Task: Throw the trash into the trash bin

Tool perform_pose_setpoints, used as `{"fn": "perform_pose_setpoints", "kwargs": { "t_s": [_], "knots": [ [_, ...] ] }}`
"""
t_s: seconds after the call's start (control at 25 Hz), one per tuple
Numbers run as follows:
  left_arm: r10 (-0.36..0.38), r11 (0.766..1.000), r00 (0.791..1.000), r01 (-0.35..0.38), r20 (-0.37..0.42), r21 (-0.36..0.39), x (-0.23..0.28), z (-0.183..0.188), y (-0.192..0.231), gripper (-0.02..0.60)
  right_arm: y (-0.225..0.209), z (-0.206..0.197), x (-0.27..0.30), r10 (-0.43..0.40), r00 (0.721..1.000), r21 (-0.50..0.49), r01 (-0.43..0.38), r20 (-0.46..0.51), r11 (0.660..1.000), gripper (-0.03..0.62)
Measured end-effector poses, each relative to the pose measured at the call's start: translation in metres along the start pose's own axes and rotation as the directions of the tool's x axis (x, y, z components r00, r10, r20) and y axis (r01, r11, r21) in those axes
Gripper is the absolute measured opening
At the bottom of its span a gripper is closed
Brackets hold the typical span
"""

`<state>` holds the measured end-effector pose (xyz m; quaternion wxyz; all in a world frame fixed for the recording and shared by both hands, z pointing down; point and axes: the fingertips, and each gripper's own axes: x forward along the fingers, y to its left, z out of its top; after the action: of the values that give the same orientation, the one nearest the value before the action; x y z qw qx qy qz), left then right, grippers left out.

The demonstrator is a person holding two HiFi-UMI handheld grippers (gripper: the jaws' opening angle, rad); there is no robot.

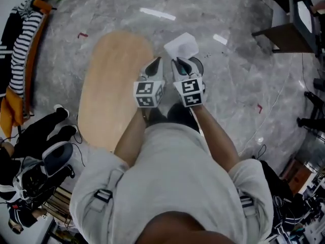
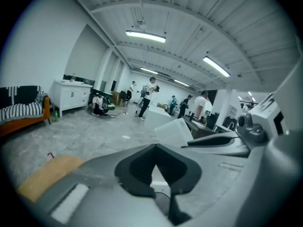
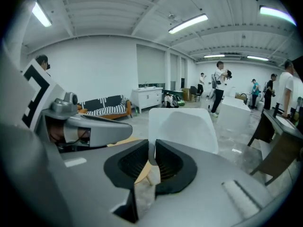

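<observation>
Bright ceiling strip lights [image 2: 145,36] leave glare on the glossy floor [image 1: 122,9]; gripper views darken at edges.

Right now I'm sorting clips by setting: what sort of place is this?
Probably a big open workshop or lab hall, not a home: long ceiling strip lights, a wide polished stone-look floor, and several people standing about at the far end.

I count two grippers: my left gripper [image 1: 156,62] and my right gripper [image 1: 179,64]. One white sheet [image 1: 182,46]. One wooden table [image 1: 111,85]. One striped sofa [image 3: 103,106]. One white cabinet [image 3: 147,98]. Several people [image 3: 218,86] stand far off.
</observation>
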<state>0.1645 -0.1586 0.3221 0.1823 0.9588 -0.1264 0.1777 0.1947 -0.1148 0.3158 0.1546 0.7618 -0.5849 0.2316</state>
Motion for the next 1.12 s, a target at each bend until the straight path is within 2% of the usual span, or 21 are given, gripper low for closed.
{"fn": "perform_pose_setpoints", "kwargs": {
  "t_s": [0.24, 0.44, 0.56, 0.68, 0.84, 1.12],
  "knots": [
    [-0.103, 0.99, 0.994, 0.106, -0.042, 0.092, 0.041, 0.009, -0.077, 0.018, -0.08, -0.006, -0.062, -0.138, 0.989, 0.055, 0.136, 0.045, 0.989, 0.054],
    [-0.204, 0.969, 0.976, 0.212, -0.073, 0.129, 0.075, 0.004, -0.161, 0.018, -0.141, -0.029, -0.115, -0.231, 0.972, 0.125, 0.223, 0.051, 0.967, 0.054],
    [-0.239, 0.957, 0.965, 0.253, -0.108, 0.14, 0.085, -0.012, -0.207, 0.018, -0.169, -0.051, -0.147, -0.262, 0.964, 0.163, 0.253, 0.036, 0.954, 0.054],
    [-0.243, 0.952, 0.961, 0.263, -0.134, 0.157, 0.089, -0.025, -0.239, 0.018, -0.189, -0.072, -0.167, -0.264, 0.964, 0.185, 0.255, 0.022, 0.949, 0.054],
    [-0.221, 0.957, 0.959, 0.248, -0.175, 0.151, 0.09, -0.043, -0.248, 0.018, -0.194, -0.088, -0.171, -0.238, 0.971, 0.199, 0.232, 0.006, 0.952, 0.054],
    [-0.189, 0.965, 0.952, 0.226, -0.24, 0.135, 0.108, -0.065, -0.214, 0.018, -0.186, -0.122, -0.124, -0.172, 0.983, 0.251, 0.182, -0.062, 0.951, 0.054]
  ]
}}
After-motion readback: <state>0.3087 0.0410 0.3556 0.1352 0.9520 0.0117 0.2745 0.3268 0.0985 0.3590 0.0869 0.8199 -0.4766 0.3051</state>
